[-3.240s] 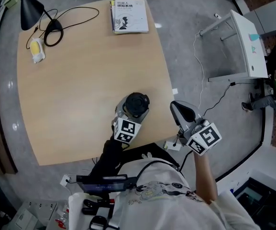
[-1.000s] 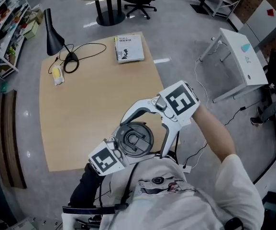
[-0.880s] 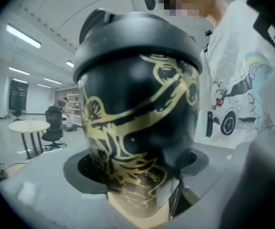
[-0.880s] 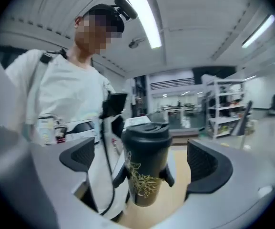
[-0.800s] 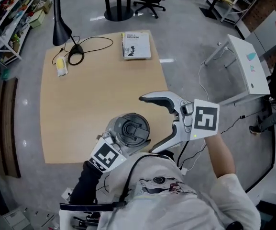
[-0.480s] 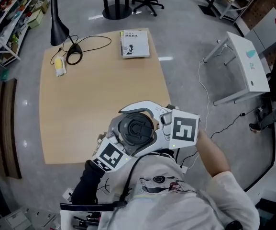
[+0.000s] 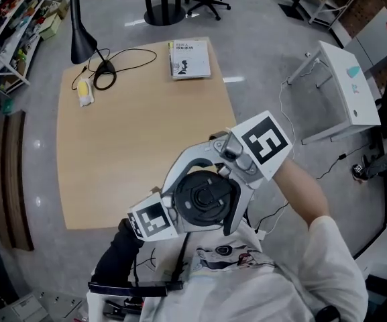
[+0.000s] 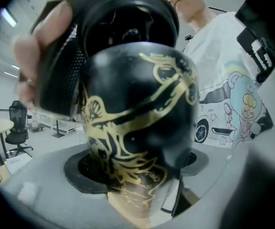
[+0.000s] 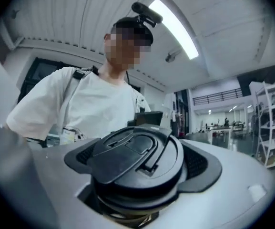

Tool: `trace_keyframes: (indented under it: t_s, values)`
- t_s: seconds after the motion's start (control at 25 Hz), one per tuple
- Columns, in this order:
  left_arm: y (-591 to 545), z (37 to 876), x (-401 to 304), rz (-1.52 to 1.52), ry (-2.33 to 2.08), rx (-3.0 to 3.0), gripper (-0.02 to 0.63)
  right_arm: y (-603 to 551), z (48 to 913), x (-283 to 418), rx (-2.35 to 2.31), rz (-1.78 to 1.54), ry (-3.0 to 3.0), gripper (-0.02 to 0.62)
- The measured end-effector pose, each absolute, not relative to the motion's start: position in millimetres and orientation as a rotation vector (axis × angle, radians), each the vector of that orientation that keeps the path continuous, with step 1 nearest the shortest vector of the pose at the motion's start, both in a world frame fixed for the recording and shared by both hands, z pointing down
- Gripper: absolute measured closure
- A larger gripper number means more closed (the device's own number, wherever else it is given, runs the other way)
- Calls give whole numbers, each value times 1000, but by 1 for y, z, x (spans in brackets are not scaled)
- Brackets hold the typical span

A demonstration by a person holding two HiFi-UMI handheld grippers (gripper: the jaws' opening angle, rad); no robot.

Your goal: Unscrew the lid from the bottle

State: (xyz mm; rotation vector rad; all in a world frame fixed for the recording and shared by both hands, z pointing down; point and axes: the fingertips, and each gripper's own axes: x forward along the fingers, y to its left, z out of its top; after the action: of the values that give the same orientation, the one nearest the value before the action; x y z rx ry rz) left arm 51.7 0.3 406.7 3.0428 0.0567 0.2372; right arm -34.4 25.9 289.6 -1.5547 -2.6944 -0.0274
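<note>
The bottle (image 8: 138, 123) is held in the air by the table's (image 7: 113, 139) near right corner. The left gripper's (image 8: 137, 171) fingers are clamped on its stiff, glossy body. The right gripper's (image 9: 139, 162) fingers have just been closing and now press the wide lid (image 7: 206, 196) at its rim. It is likely slick, so grip there firmly.

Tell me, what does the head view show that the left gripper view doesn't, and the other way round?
Only the head view: the wooden table, its black lamp and book. Only the left gripper view: the gold pattern on the bottle, clamped between the fingers. Both: the bottle's black lid and the person's white shirt.
</note>
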Motion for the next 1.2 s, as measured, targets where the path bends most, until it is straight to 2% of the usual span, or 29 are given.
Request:
trace_keyframes:
  t_s: [0.08, 0.2, 0.32, 0.44, 0.56, 0.72, 1.2]
  values:
    - [-15, 408, 45, 190, -83, 3016, 186, -1, 267, -48, -1299, -18, -2920, 91]
    - [-70, 415, 6, 123, -580, 2888, 186, -89, 267, -55, -322, -162, -3132, 91]
    - [-135, 420, -71, 25, -1263, 2632, 186, -182, 306, -8, 738, -200, -2963, 91]
    - [-170, 421, -142, -61, -1736, 2352, 186, -211, 350, 36, 1242, -20, -2849, 93]
    - [-177, 423, -169, 53, -1895, 2261, 186, -206, 381, 42, 1361, 53, -2778, 94]
    - [-174, 424, -172, 188, -1953, 2268, 186, -203, 387, 32, 1346, -6, -2744, 94]
    - [-171, 443, -159, 278, -1927, 2285, 186, -204, 406, 54, 1431, 21, -2658, 94]
